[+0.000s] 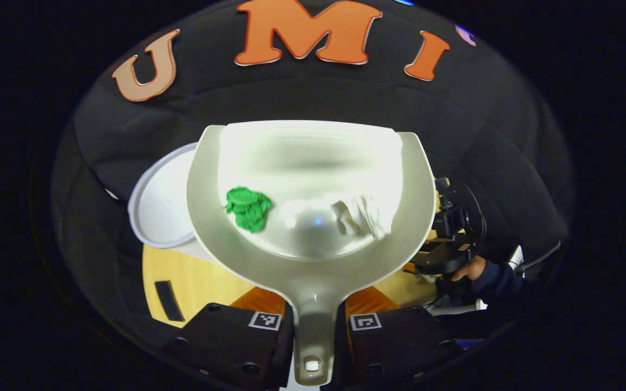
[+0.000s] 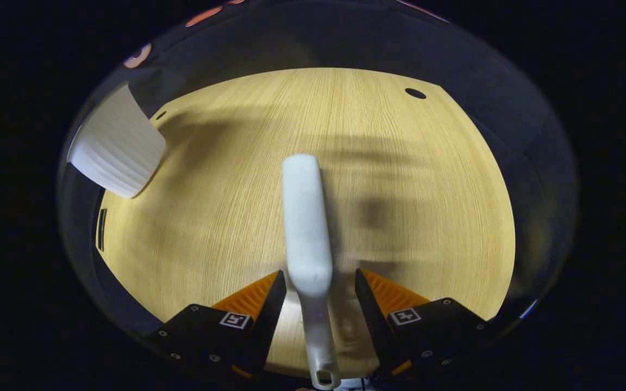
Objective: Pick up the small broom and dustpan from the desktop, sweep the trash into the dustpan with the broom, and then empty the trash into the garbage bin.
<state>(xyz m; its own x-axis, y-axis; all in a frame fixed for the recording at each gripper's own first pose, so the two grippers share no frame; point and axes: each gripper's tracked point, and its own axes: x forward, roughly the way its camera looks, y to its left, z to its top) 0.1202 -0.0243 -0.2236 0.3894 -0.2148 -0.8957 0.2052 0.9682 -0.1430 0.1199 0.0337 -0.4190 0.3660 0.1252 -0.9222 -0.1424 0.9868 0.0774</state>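
The left gripper (image 1: 313, 320) pinches the dustpan (image 1: 313, 190) level, keeping green (image 1: 248, 208) and white scraps (image 1: 359, 217) aboard; bin (image 1: 161, 201) at nine o'clock. The right gripper (image 2: 315, 293), spread, straddles the broom (image 2: 306, 228).

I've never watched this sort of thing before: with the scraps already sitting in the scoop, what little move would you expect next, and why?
Probably carrying the dustpan a bit left and tipping it. The left gripper grips its handle, the green scrap and white scrap lie inside, and the white garbage bin sits just beyond its left edge. The broom lies between the right gripper's spread fingers.
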